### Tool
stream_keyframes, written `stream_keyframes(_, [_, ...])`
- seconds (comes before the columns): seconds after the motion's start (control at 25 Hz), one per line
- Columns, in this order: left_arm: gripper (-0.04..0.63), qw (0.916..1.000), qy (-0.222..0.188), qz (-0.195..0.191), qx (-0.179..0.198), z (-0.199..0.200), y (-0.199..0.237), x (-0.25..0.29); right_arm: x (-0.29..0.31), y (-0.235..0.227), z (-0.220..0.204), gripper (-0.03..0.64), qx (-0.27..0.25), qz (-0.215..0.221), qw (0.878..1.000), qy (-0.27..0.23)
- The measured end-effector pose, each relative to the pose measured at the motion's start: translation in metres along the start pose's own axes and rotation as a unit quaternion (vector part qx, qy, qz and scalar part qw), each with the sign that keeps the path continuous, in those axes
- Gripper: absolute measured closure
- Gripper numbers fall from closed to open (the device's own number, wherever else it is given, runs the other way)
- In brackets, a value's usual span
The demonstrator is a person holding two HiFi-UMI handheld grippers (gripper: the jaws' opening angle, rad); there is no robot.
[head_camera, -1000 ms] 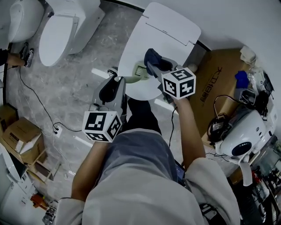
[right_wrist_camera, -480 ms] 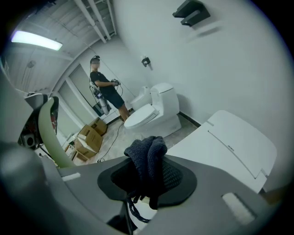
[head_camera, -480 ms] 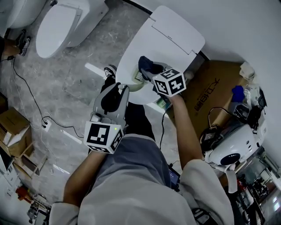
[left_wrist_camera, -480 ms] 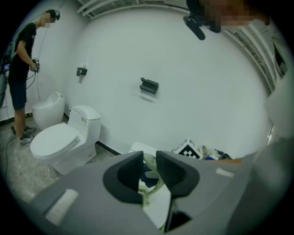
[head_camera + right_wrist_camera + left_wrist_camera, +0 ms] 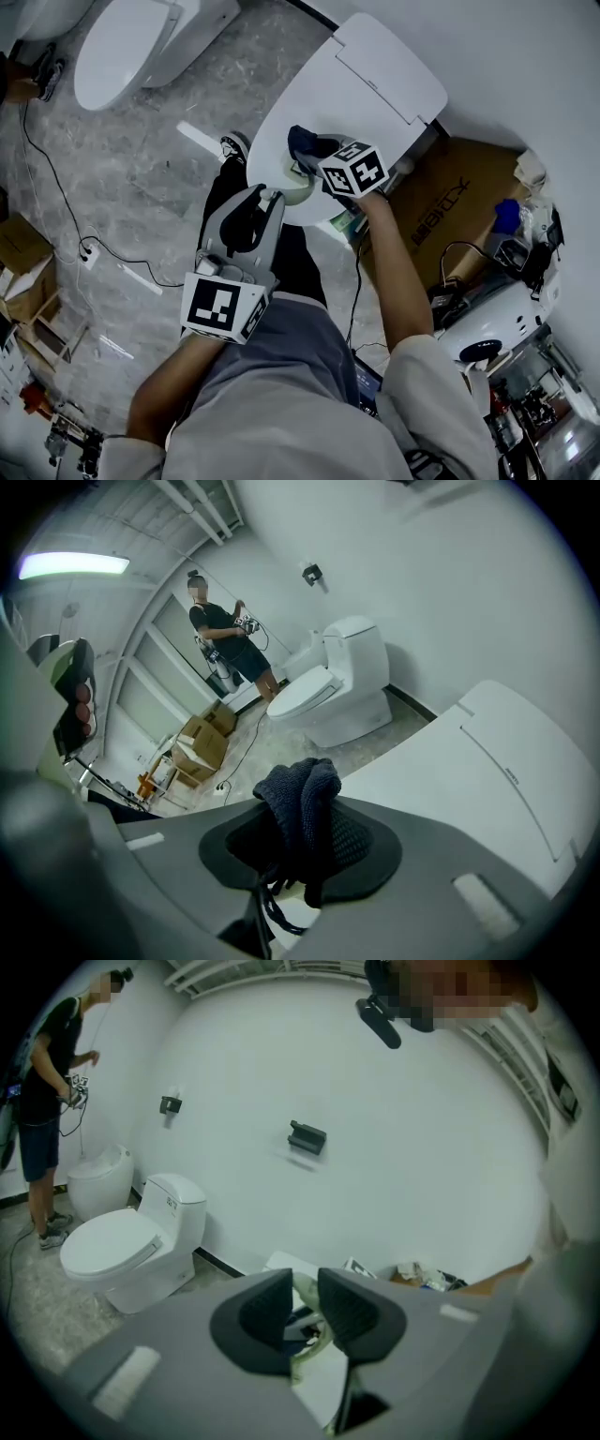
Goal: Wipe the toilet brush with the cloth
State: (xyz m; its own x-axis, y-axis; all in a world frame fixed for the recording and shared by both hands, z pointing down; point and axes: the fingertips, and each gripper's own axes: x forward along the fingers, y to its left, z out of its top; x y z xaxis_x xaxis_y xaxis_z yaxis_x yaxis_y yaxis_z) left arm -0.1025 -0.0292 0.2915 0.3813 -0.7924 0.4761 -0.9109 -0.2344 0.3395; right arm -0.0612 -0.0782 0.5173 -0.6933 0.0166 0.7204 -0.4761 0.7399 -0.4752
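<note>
Mid-wipe, it seems, over the toilet lid [image 5: 375,75]: clamping brush [image 5: 300,190] in left gripper [image 5: 269,197], cloth [image 5: 306,141] in right gripper [image 5: 317,155]; next, presumably rub cloth along brush.

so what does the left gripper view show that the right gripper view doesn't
Only the left gripper view: the left gripper shut on the pale toilet brush, and clutter at the foot of the wall. Only the right gripper view: the right gripper shut on the dark cloth, cardboard boxes and a lit ceiling light. Both: a white toilet by the wall and a person standing beyond it.
</note>
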Motion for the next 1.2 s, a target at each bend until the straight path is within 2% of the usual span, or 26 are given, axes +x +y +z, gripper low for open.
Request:
stream_keyframes(0.28, [0.595,1.0000,-0.002,0.000,-0.004,0.002,0.000,0.005,0.028,-0.009,-0.007,0.509,-0.013,0.029,0.998,0.045])
stream_keyframes(0.44, [0.595,1.0000,-0.001,-0.001,-0.007,0.002,0.000,0.007,0.040,-0.011,-0.007,0.509,-0.005,0.049,0.997,0.057])
stream_keyframes(0.64, [0.595,1.0000,-0.002,-0.003,-0.008,0.004,-0.001,0.009,0.050,-0.009,-0.007,0.509,-0.020,0.065,0.995,0.075])
stream_keyframes(1.2, [0.595,0.9997,0.012,-0.006,-0.022,0.000,0.000,0.010,0.075,-0.008,-0.013,0.508,-0.073,0.079,0.985,0.133])
